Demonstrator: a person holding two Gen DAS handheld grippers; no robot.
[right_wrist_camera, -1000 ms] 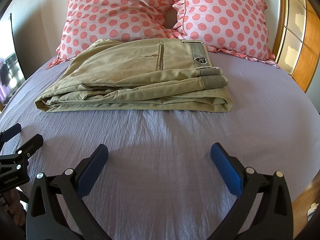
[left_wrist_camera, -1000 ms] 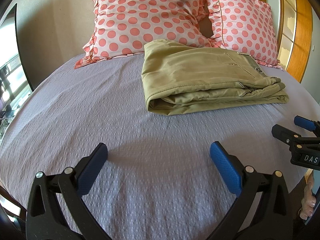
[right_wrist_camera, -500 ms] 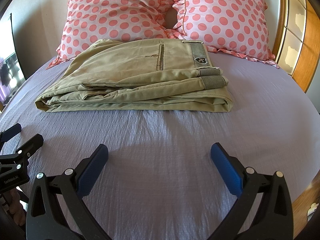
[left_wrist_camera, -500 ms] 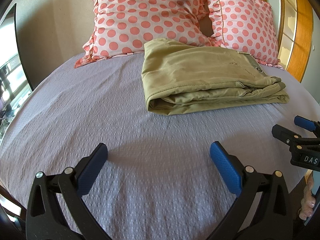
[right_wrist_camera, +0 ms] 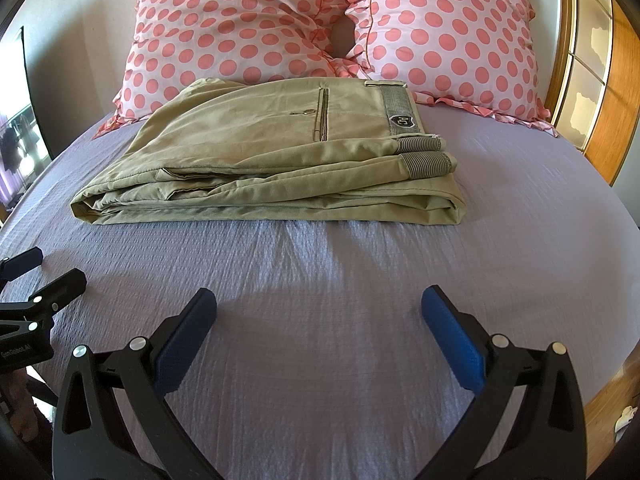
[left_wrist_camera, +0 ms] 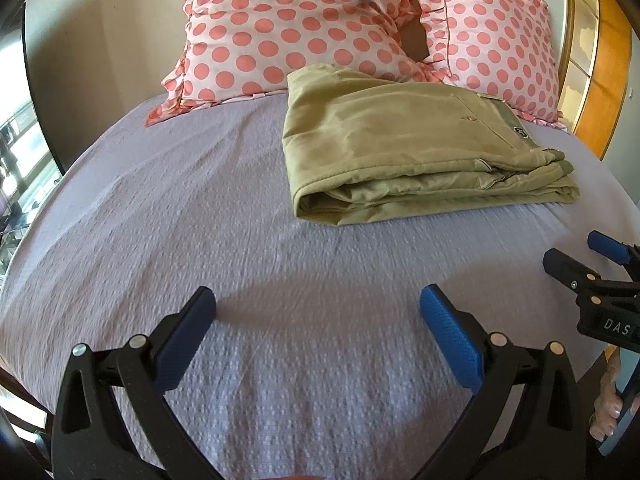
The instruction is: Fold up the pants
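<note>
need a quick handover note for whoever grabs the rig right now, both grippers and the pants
Left hand-held gripper: open, empty, over bare sheet short of the pants.
Right hand-held gripper: open, empty, also over the sheet, level with the left one.
Pants: khaki, folded into a compact stack on the bed, waistband end to the right, just in front of the two polka-dot pillows. Neither gripper touches them.
Done: the fold looks complete, layers lying flat and roughly squared.
Left: probably nothing; at most tidy the slightly uneven left edge.
</note>
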